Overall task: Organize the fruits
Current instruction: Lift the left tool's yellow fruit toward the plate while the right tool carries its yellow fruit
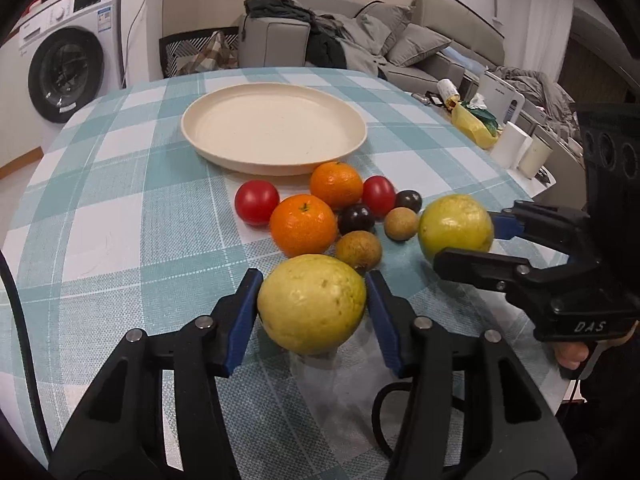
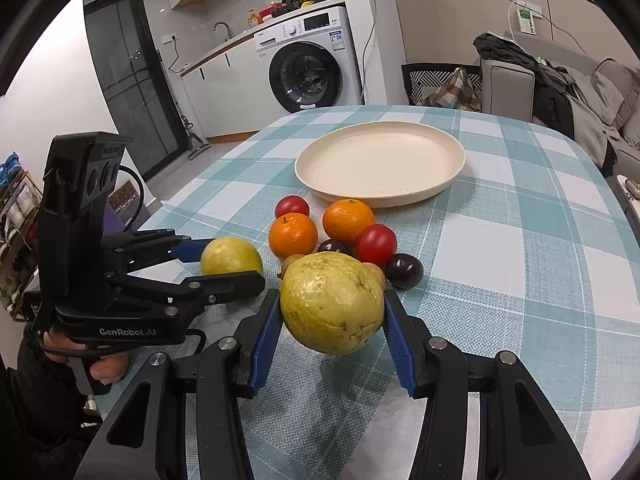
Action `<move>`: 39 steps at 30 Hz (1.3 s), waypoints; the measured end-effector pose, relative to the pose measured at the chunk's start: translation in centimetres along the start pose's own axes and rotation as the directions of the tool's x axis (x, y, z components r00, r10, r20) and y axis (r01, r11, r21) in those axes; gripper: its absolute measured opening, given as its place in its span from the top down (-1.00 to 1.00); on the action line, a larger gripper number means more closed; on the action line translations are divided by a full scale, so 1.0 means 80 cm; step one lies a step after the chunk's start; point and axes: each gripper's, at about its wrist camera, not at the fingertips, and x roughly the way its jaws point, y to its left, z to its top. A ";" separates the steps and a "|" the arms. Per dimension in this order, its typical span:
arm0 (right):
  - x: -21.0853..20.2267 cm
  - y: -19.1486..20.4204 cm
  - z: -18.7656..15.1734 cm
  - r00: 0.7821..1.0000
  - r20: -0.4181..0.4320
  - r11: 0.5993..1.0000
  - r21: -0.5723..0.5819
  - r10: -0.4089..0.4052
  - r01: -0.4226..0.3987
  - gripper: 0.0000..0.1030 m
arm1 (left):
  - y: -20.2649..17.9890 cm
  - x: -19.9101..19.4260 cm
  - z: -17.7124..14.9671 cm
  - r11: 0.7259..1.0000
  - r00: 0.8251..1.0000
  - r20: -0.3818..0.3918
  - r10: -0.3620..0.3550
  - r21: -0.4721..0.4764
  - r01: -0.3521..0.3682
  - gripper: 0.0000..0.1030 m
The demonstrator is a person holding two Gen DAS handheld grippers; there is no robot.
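Yellow-green and dimpled, a guava (image 1: 311, 303) is sitting clamped between the blue pads of the left gripper (image 1: 312, 300) at the near edge of the fruit cluster, while a second guava (image 2: 332, 302) is being gripped the same way by the right gripper (image 2: 330, 308). Both fruits are looking slightly raised above the teal-and-white checked tablecloth (image 1: 120, 200), though contact with the cloth is hard to judge. Just beyond them the loose fruits are crowding together: two oranges (image 1: 303, 225), two red tomatoes (image 1: 256, 202), two dark plums (image 1: 356, 218) and two small brown fruits (image 1: 358, 249), all lying between the grippers and the cream plate (image 1: 224, 120), which is holding nothing. The near brown fruit is touching or almost touching the left guava. At the table's right edge a yellow bag (image 1: 472, 124) and two white cups (image 1: 520, 152) are standing, with a washing machine (image 2: 308, 68) and a cluttered sofa (image 1: 400, 40) behind.
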 end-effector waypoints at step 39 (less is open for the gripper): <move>0.029 -0.041 0.074 0.995 0.091 0.995 0.087 -0.052 0.044 0.01 | 0.039 0.014 0.088 0.997 0.975 0.214 0.065 -0.059 -0.054 0.03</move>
